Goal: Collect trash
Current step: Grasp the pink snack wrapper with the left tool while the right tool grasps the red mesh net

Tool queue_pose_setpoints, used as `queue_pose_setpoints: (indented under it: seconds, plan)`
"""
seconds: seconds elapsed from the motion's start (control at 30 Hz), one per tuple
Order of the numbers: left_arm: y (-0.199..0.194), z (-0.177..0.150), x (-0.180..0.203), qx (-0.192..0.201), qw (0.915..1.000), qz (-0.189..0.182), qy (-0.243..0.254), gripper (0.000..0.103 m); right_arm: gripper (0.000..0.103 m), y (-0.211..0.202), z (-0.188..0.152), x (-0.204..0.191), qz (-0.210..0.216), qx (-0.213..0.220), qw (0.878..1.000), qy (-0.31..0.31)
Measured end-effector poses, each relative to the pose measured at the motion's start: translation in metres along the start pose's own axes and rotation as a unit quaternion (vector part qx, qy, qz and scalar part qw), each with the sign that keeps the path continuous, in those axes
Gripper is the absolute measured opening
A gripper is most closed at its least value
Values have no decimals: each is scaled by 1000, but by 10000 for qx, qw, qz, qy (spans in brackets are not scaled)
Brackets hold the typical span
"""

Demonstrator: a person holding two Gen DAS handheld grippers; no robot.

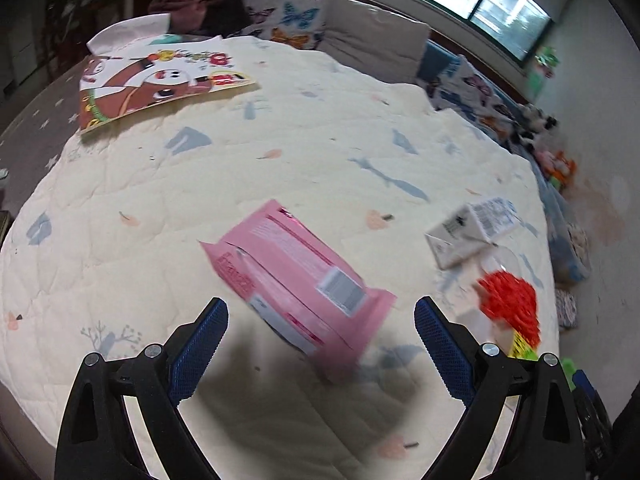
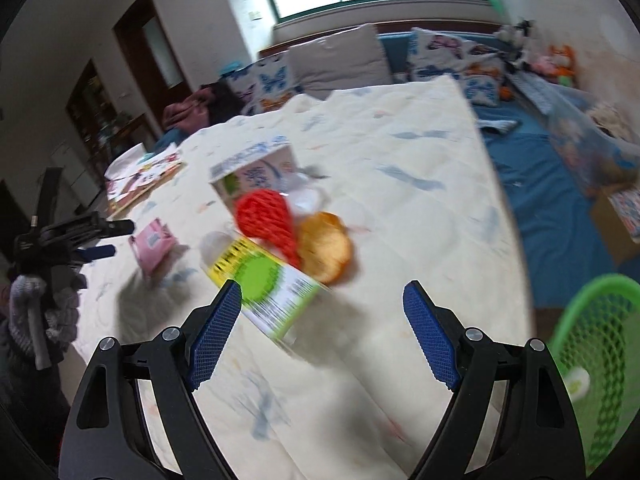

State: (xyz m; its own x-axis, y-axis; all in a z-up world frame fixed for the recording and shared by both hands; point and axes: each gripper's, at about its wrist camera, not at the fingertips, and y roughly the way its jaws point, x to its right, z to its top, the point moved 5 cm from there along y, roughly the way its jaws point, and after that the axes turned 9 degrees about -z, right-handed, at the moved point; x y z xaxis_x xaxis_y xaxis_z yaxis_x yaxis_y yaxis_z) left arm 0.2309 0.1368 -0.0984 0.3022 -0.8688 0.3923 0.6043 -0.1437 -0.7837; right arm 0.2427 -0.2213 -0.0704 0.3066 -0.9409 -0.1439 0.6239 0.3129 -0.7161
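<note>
A pink wrapper [image 1: 296, 280] lies on the cream quilt [image 1: 280, 152], just ahead of my left gripper [image 1: 320, 312], which hangs open and empty above it. To its right lie a white carton [image 1: 468, 236] and a red net [image 1: 510, 304]. In the right wrist view my right gripper [image 2: 322, 296] is open and empty over the quilt [image 2: 400, 200]. Just ahead of its left finger lies a green and yellow box [image 2: 264, 284], with the red net [image 2: 266, 220], an orange-brown wrapper [image 2: 326, 252] and the white carton [image 2: 256, 172] behind it. The pink wrapper [image 2: 152, 244] sits left, by my left gripper [image 2: 108, 238].
A green mesh basket [image 2: 596, 360] stands at the bed's right edge. A picture book [image 1: 160, 80] lies at the quilt's far left. Pillows [image 1: 360, 40] and soft toys [image 2: 556, 60] line the far side under the window. A person's sleeve [image 2: 36, 312] shows at the left.
</note>
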Motion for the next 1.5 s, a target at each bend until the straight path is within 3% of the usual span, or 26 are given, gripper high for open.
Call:
queue_pose_setpoints:
  seconds: [0.23,0.53,0.67,0.97,1.23,1.43,1.5]
  plan:
    - [22,9,-20,-134,9984,84,-540,91,80,37,28,-37,276,-92,9989,-380]
    - [42,16,-31,-247,9961,142,-834,91,74,75,48,-63,351,-223,9969,-671]
    - [48,18,-31,-275,9959,194,-838,91,72,86,49,-66,292,-276,9966,-722]
    - [57,21,-29,-262,9933,336,-1077,92,58,107,44,-65,172,-483,9957,-766]
    - [66,21,-22,-358,9902,817,-1077,91,48,105,44,-64,217,-456,9961,-719]
    - [62,19,-17,-328,9915,706,-1040,74,46,96,45,-62,274,-337,9973,-592]
    - [59,20,-14,-296,9926,622,-995,61,46,89,47,-61,325,-256,9979,-501]
